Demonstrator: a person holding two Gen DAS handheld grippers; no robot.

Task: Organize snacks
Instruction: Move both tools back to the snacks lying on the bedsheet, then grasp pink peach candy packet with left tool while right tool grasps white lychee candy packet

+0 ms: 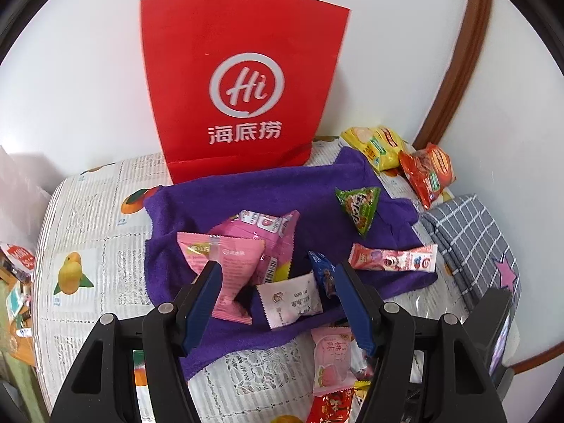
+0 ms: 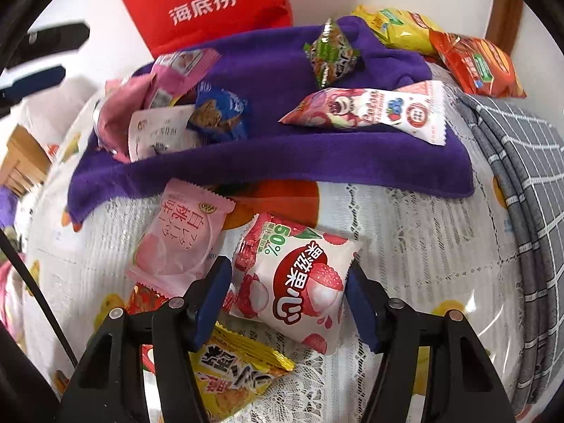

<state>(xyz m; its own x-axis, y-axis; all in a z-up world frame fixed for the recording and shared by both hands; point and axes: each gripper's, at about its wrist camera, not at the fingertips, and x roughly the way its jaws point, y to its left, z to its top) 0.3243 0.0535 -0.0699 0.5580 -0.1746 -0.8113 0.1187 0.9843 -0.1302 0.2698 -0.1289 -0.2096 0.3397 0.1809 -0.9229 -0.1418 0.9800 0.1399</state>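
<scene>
Your right claw [image 2: 287, 299] is clamped on the lychee snack pack [image 2: 292, 278], both pads pressed against its sides, w/ the pack sitting on the lace-covered bench [image 2: 405, 246] just in front of the purple towel [image 2: 282, 162]; a pale pink peach pack [image 2: 176, 243] lies right beside it on the left and a yellow pack [image 2: 232, 377] sits under the left finger.

Your left claw [image 1: 276, 303] hangs partly open over the towel's near edge w/ nothing gripped; a white sachet [image 1: 290, 299] and a small blue pack [image 1: 324, 271] lie between its fingers, a pink pack [image 1: 229, 275] just by the left one.

Also on the towel: a green triangle pack [image 1: 357, 204] and a long strawberry-print pack [image 1: 391, 257]; the red Hi paper bag [image 1: 243, 84] stands upright at the back; yellow chips [image 1: 380, 146] and orange chips [image 1: 428, 172] are at the far right corner, next to a grey checked cloth [image 1: 472, 243].
</scene>
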